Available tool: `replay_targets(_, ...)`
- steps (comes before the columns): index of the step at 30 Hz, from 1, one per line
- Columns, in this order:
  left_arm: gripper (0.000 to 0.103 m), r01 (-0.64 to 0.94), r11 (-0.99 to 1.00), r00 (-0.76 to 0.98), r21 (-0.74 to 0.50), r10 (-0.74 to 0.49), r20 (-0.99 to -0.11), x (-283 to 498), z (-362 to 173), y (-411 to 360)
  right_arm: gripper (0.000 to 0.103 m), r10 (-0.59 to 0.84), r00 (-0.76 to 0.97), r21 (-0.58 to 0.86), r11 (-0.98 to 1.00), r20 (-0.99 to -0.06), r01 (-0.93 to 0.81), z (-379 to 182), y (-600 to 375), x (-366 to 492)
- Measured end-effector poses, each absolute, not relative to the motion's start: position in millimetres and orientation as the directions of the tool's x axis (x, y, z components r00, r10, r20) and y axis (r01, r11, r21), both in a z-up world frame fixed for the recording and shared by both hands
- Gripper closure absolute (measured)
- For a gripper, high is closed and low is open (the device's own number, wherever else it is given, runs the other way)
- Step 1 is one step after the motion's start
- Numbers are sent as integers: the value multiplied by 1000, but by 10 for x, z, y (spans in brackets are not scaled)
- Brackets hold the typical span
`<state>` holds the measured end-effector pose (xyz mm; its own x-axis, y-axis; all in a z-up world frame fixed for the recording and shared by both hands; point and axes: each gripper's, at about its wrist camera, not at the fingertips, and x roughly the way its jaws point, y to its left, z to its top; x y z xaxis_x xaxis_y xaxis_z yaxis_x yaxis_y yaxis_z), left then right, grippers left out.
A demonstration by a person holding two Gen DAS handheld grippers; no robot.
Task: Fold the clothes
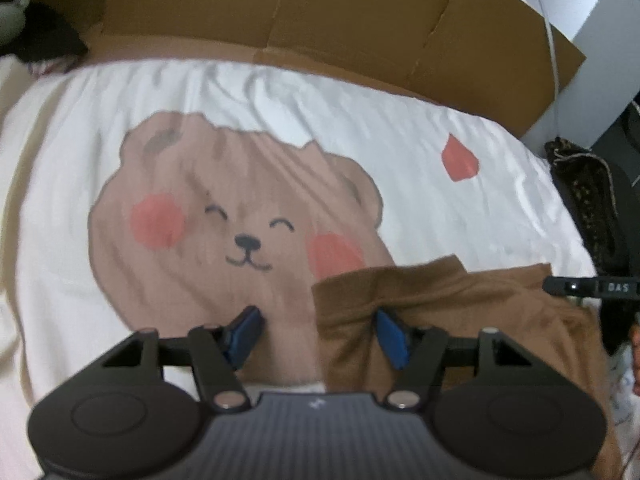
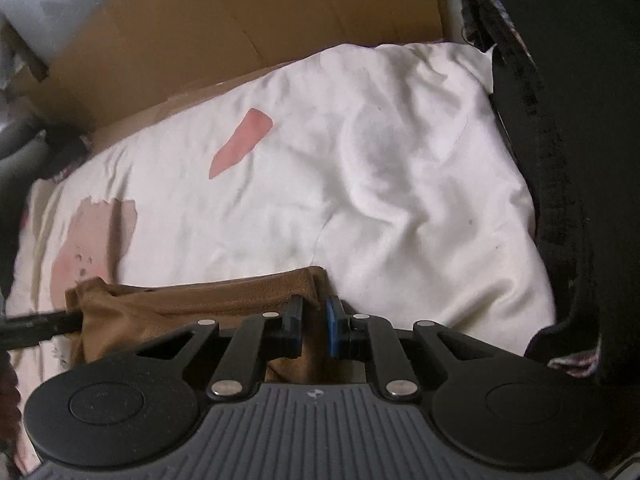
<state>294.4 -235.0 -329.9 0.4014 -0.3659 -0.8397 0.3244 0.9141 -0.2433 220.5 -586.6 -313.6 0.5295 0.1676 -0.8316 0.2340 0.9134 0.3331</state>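
Left wrist view: the left gripper (image 1: 318, 330) is hanging over the near edge of a white bedsheet printed with a smiling brown bear (image 1: 224, 216). Its jaws are standing spread; the left edge of a soft brown cloth garment (image 1: 440, 300) is lying between the blue pads, but the pads are not pressing on it. A flattened brown cardboard sheet (image 1: 320, 4) is standing behind the bed. The tip of the other tool is showing at the right edge.

Right wrist view: the right gripper (image 2: 314, 318) is sitting at the far right corner of the brown cloth garment (image 2: 192, 300). Its jaws are drawn nearly together and appear to be pinching the stitched hem there. A dark fuzzy blanket (image 2: 568, 160) is lying along the right side.

Step in hand, by my judgement: taking hold of two corners of the garment before a first fold. One corner looks secured; the other is not.

Next move calls for the left jaws closing on their edge, then both lifting evenly so the cloth is not skewing.

Containers: none is showing; the cardboard is flat and holding nothing.
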Motion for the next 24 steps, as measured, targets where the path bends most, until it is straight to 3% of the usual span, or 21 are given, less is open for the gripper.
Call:
replay_targets(6,36,331,919,418,-215,-347,-840,2946,-3187,-2366,81,77,573,279,920,-816,275,-2982,-5876,2145)
replay_targets(10,37,308,917,445,-253,-374,-814,2906,-3025,-2281,59,124,625,348,904,-771,250,-2758,-5926,1996)
replay_targets(14,38,328,898,415,-292,-415,-810,2848,-2982,-2310,57,194,629,381,908,-753,176,-2621,-5811,1879)
replay_targets(18,51,378,884,382,-274,-418,-824,2749,-2992,-2367,58,221,553,336,935,-804,115,-2678,-5648,1819)
replay_targets(24,52,377,877,331,-297,-427,-841,2626,-3077,-2286,59,119,456,216,962,-882,168,-2934,-5685,1781)
